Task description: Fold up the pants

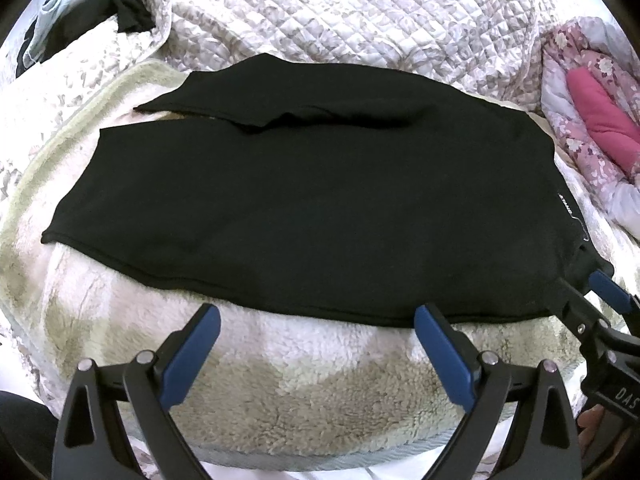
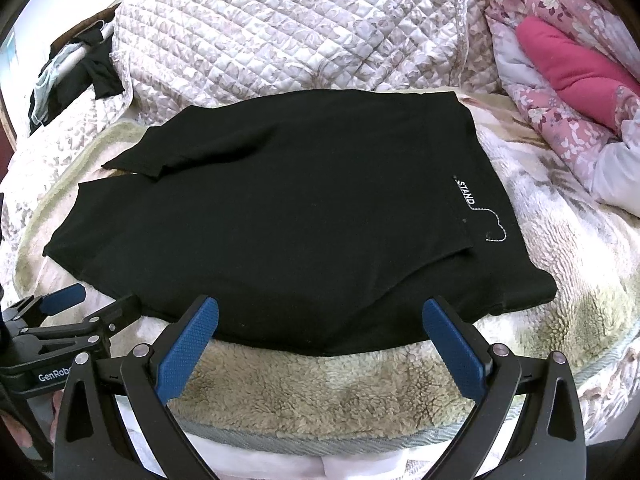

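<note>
Item: black pants (image 2: 280,216), one pair, laid flat on the fleece blanket (image 2: 320,396) that covers the bed, with the quilted coverlet (image 2: 280,28) bunched behind and a pink floral bundle (image 2: 568,92) off to your right. Condition: already doubled leg over leg, so the garment reads as one broad dark panel; the upper leg's hem (image 1: 248,120) lies short and skewed across the lower one at the far left, which is probably why you have paused to square it. Orientation: long axis runs across your view, left to right; waistband end toward your right, marked by the white "STAND" lettering (image 2: 466,192) and stitched outline, hems toward your left. Near edge lies parallel to the blanket's front border (a handy straight reference). Left gripper (image 1: 316,320): jaws spread wide, holding nothing, tips just at the near edge of the cloth toward the hem half. Right gripper (image 2: 320,312): likewise wide open and empty in its own view, poised over the near edge at the waist half; in the left view its blue tip sits close against the waist corner, and contact cannot be confirmed. Placement suggests you are set to take both ends for the next crosswise fold.
</note>
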Available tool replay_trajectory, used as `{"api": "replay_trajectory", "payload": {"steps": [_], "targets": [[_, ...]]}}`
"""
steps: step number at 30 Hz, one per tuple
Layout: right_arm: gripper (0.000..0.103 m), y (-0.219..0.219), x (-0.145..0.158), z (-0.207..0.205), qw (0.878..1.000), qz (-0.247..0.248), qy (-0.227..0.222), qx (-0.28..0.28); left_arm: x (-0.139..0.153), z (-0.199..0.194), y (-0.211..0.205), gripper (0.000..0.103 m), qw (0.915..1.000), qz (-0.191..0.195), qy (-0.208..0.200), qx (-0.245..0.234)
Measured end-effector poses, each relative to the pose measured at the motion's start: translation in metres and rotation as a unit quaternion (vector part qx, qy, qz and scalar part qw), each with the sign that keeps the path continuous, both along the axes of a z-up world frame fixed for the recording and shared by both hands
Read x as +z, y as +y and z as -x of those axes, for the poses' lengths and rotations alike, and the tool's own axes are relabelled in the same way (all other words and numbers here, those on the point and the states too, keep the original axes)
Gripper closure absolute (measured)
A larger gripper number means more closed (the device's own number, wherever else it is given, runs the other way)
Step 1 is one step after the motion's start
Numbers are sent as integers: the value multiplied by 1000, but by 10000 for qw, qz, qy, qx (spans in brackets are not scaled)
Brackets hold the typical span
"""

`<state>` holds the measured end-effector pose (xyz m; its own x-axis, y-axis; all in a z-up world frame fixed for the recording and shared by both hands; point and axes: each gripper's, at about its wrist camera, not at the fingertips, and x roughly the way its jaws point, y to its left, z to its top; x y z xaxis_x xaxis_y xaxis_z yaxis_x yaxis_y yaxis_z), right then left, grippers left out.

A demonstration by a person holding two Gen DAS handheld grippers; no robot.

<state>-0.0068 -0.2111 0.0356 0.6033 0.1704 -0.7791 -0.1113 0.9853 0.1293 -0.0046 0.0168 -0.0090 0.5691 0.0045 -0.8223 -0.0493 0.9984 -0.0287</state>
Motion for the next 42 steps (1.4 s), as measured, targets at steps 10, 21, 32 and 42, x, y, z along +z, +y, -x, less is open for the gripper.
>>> {"api": "replay_trajectory", "payload": {"steps": [10, 21, 32, 42], "targets": [[1, -2, 3, 6, 9999, 93, 41, 12, 0, 1, -1, 4, 9999, 32, -80, -74], [1, -1, 2, 7, 9998, 184, 90, 51, 0, 2, 3, 4, 9998, 155, -81, -97], [1, -4, -7, 5, 9995, 63, 319, 23, 0, 1, 10, 4, 9998, 195, -89, 12], [1, -15, -15, 5, 9987, -4, 499, -114, -2, 4, 24, 6, 9998, 118, -105, 153]]}}
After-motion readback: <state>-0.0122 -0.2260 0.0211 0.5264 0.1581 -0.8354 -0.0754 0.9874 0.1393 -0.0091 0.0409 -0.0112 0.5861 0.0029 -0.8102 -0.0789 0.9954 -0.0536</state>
